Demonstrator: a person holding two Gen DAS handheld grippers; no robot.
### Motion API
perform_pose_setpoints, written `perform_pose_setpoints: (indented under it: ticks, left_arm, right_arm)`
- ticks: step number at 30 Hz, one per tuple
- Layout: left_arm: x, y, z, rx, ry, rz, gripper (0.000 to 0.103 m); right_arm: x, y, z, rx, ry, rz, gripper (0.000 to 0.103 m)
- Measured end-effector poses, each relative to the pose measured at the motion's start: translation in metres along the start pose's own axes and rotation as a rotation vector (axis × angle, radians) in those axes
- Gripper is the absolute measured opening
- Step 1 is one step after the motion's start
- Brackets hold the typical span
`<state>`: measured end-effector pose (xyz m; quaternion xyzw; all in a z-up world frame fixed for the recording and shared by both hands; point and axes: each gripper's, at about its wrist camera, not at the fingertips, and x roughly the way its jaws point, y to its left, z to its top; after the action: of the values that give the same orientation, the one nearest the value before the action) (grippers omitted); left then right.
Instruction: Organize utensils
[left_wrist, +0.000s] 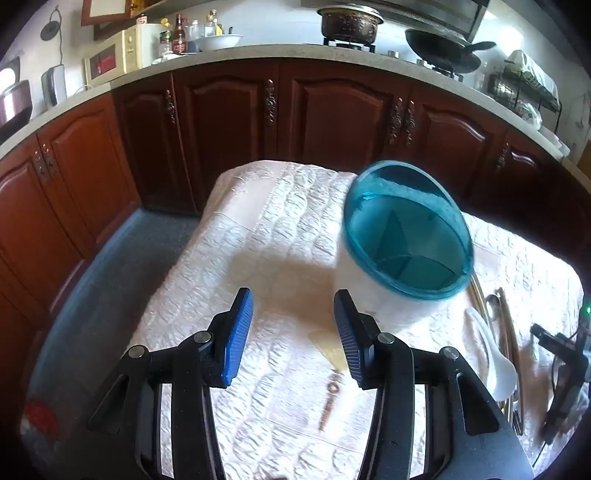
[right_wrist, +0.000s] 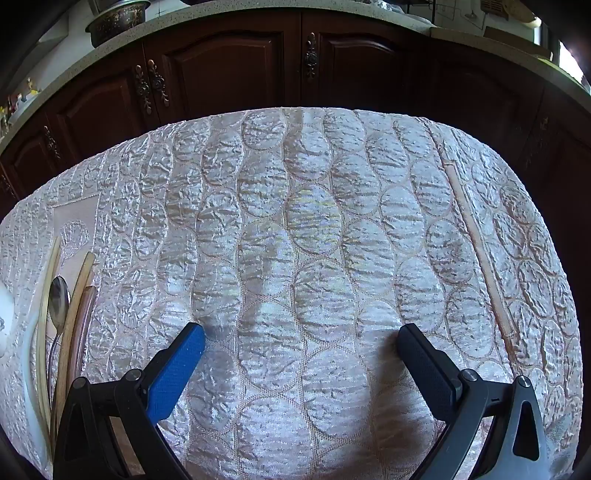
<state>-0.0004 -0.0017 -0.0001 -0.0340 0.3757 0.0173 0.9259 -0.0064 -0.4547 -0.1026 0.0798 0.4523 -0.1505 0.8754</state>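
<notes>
Lying right of the left tongs (left_wrist: 293, 332), both tongs apart and empty: 1 slippery metal spoon (left_wrist: 493, 306), stiff light chopsticks (left_wrist: 511, 332). Likely best pinched mid-handle, left of the right tongs (right_wrist: 301, 341).

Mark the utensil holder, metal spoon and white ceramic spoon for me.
utensil holder (left_wrist: 373, 295), left wrist view, on its white outer wall below the teal rim.
metal spoon (right_wrist: 59, 297), right wrist view, on its bowl.
white ceramic spoon (left_wrist: 498, 365), left wrist view, on its bowl near the right edge.

The bench cloth (right_wrist: 295, 221) is white with quilted circles. The holder (left_wrist: 402, 240) is white with a teal rim. The cupboards (left_wrist: 229, 110) are reddish-brown.
</notes>
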Motion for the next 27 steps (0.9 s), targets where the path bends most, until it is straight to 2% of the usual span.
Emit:
perform_pose_setpoints:
  ticks: [3, 4, 8, 10, 16, 19, 27]
  left_arm:
    - [-0.003, -0.016, -0.007, 0.071, -0.012, 0.028, 0.045]
    - [-0.001, -0.030, -0.008, 0.096, 0.017, 0.038, 0.045]
    - [-0.016, -0.044, -0.017, 0.081, 0.008, 0.003, 0.045]
    - [-0.016, -0.047, -0.015, 0.062, 0.038, -0.014, 0.045]
    - [-0.023, -0.062, -0.015, 0.067, 0.046, -0.025, 0.045]
    - [-0.026, -0.070, -0.014, 0.068, 0.041, -0.043, 0.045]
    - [-0.052, -0.092, -0.010, 0.087, -0.021, -0.106, 0.045]
  right_arm:
    - [0.000, 0.000, 0.000, 0.001, 0.000, 0.001, 0.103]
    - [0.000, 0.000, 0.000, 0.001, 0.000, 0.001, 0.103]
    - [0.000, 0.000, 0.000, 0.000, -0.001, 0.001, 0.103]
    - [0.000, 0.000, 0.000, 0.000, -0.001, 0.000, 0.103]
    - [-0.005, 0.002, 0.001, -0.008, 0.008, -0.013, 0.103]
    - [-0.028, 0.015, -0.007, -0.032, 0.043, -0.012, 0.101]
    - [-0.128, 0.054, -0.020, -0.049, 0.014, 0.098, 0.101]
